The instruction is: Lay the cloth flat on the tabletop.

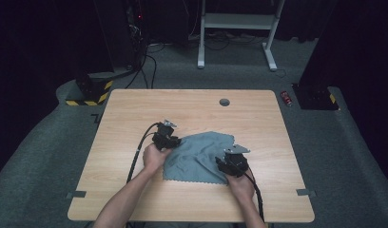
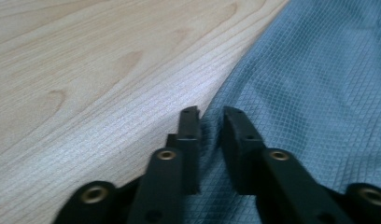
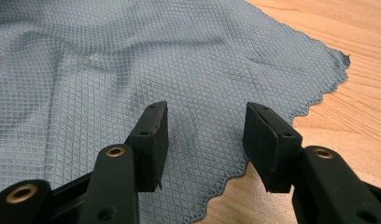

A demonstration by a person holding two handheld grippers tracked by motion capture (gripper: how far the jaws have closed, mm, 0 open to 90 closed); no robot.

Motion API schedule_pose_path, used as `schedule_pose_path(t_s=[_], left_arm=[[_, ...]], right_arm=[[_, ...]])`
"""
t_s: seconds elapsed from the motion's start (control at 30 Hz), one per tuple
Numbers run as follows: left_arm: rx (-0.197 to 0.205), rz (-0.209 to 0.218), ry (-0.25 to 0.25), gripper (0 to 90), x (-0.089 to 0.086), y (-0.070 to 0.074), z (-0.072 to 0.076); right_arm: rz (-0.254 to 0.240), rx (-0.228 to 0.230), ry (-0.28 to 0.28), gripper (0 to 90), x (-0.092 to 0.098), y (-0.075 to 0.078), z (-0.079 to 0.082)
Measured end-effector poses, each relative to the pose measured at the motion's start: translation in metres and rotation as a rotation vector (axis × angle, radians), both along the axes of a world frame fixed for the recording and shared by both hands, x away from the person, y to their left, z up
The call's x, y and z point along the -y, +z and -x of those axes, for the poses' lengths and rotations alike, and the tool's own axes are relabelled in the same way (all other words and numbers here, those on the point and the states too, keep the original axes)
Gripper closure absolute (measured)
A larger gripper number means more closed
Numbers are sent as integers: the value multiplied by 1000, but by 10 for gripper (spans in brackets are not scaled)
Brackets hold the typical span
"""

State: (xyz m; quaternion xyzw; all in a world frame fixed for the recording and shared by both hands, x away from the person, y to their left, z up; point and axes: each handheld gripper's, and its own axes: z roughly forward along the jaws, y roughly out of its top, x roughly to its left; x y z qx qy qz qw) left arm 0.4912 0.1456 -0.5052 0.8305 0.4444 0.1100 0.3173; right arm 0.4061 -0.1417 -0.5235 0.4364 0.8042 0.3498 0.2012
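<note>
Grey cloth [image 1: 198, 156] between left gripper [image 2: 211, 122], right gripper [image 3: 205, 128].

The cloth [image 1: 197, 156] lies spread on the table [image 1: 135, 109], toward the near edge and a little right of the middle, well apart from all four corners; its near hem runs roughly along the near edge, with bare wood between; the left gripper [image 1: 172, 140] sits at the cloth's left edge, toward its far corner, with its cable [image 1: 137, 154] trailing back to the near edge on the left; the right gripper [image 1: 220, 162] rests over the cloth's near right corner; a round grommet [image 1: 224, 102] sits near the far edge, right of centre; behind the table stands a frame [image 1: 237, 28] on the floor; a small can [image 1: 287, 98] lies off the far right corner.
</note>
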Motion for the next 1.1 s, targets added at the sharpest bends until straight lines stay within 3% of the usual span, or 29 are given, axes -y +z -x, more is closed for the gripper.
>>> schedule_pose_path(t_s=[0.1, 0.23, 0.3, 0.33, 0.37, 0.43, 0.47, 0.5, 0.53, 0.57, 0.7, 0.87, 0.9, 0.93, 0.97, 1.07, 1.1], left_arm=[[11, -19, -22, 876, 3, 4, 1], [35, -2, -62, 889, 8, 13, 7], [46, 9, -116, 891, 14, 19, 15], [46, 9, -116, 890, 14, 19, 15], [55, 30, -161, 891, 18, 23, 25], [58, 34, -217, 891, 26, 23, 36], [58, 34, -217, 891, 26, 23, 36], [48, 9, -280, 891, 36, 20, 47], [48, 9, -280, 891, 36, 20, 47], [23, -17, -334, 891, 47, 14, 57], [16, -39, -378, 855, 57, 9, 68], [76, -15, -318, 729, 51, 21, 67], [90, -5, -267, 712, 44, 27, 62], [90, -5, -267, 693, 44, 27, 62], [98, -4, -201, 677, 37, 30, 55], [95, 5, -156, 664, 30, 30, 49], [63, 8, -135, 663, 27, 26, 46]], right_arm=[[-1, -2, -2, 502, 0, 0, 0], [-2, -3, -4, 502, 0, 0, 0], [-2, -3, -4, 502, 0, 0, 0], [-2, -3, -4, 502, 0, 0, 0], [-2, -3, -3, 502, 0, 0, 0], [-2, -3, -4, 502, 0, 0, 0], [-2, -2, -3, 502, 0, 0, 0], [-1, -3, -3, 502, 0, 0, 0], [-1, -3, -3, 502, 0, 0, 0], [-1, -3, -3, 502, 0, 0, 0], [-2, -4, -4, 502, 0, 0, 0], [-2, -4, -4, 502, 0, 0, 0], [-2, -4, -5, 502, 0, 0, 0], [-2, -4, -5, 502, 0, 0, 0], [-2, -4, -5, 502, 0, 0, 0], [-2, -4, -5, 502, 0, 0, 0], [-3, -4, -5, 502, 0, 0, 0]])
